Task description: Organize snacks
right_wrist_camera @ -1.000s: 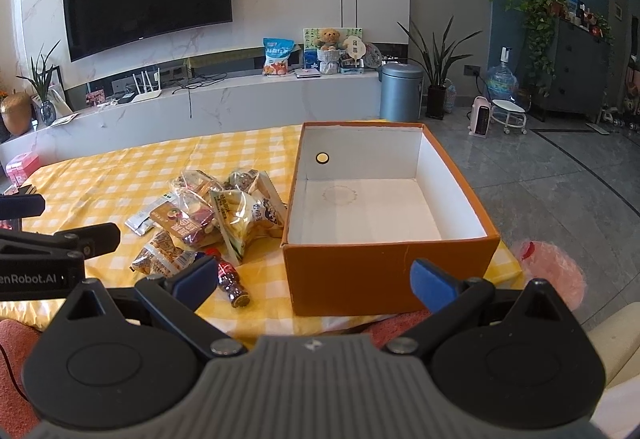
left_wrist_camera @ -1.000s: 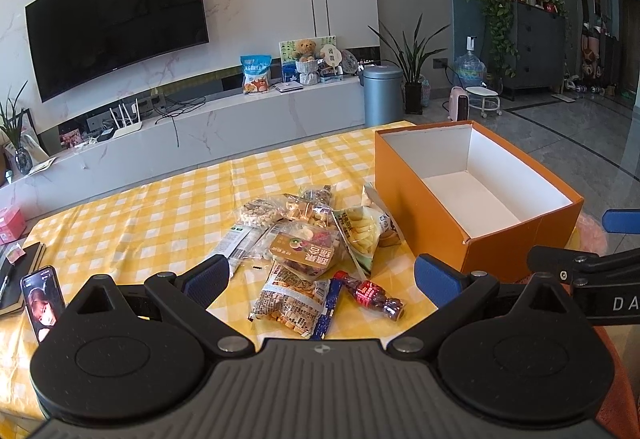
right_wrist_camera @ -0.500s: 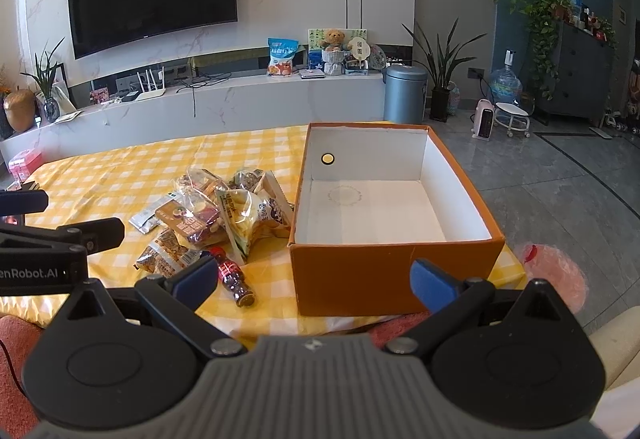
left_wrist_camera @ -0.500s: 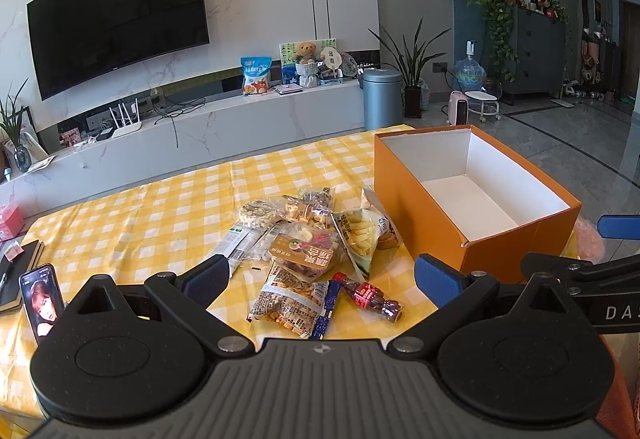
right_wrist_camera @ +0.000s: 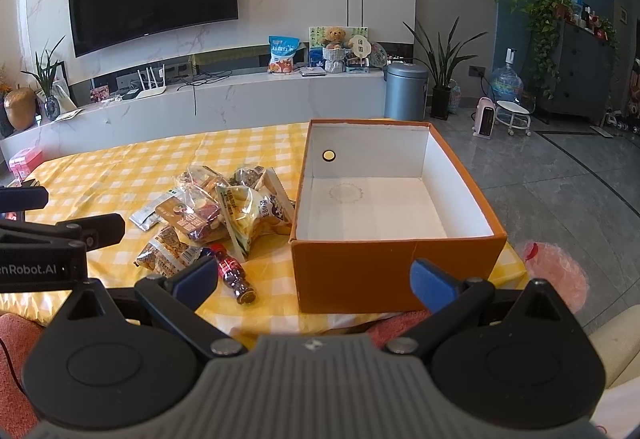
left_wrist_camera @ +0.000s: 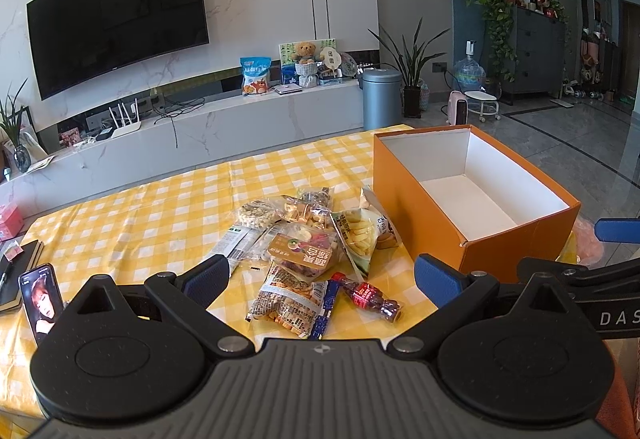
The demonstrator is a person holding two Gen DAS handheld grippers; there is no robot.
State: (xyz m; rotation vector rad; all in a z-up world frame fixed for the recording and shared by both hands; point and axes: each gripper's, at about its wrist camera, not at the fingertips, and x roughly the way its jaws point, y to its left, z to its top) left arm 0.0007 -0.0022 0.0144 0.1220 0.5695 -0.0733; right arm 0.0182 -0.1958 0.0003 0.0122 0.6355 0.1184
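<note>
A pile of snack packets (left_wrist_camera: 304, 239) lies on the yellow checked tablecloth (left_wrist_camera: 140, 215), with a small dark drink bottle (left_wrist_camera: 370, 297) at its near edge. An empty orange box (left_wrist_camera: 424, 207) with a white inside stands right of the pile. My left gripper (left_wrist_camera: 322, 277) is open and empty, held above the near edge of the pile. My right gripper (right_wrist_camera: 314, 277) is open and empty, in front of the box's (right_wrist_camera: 384, 267) near wall, with the bottle (right_wrist_camera: 234, 275) and pile (right_wrist_camera: 224, 215) to its left.
A phone (left_wrist_camera: 42, 303) stands at the table's left, beside a dark notebook (left_wrist_camera: 16, 271). A pink bag (right_wrist_camera: 554, 271) lies right of the box. A TV wall and a low white cabinet (left_wrist_camera: 200, 135) stand behind the table.
Both grippers have drifted slightly; the box and snacks sit a little lower and nearer in both views. Nothing was grasped or moved on the table.
</note>
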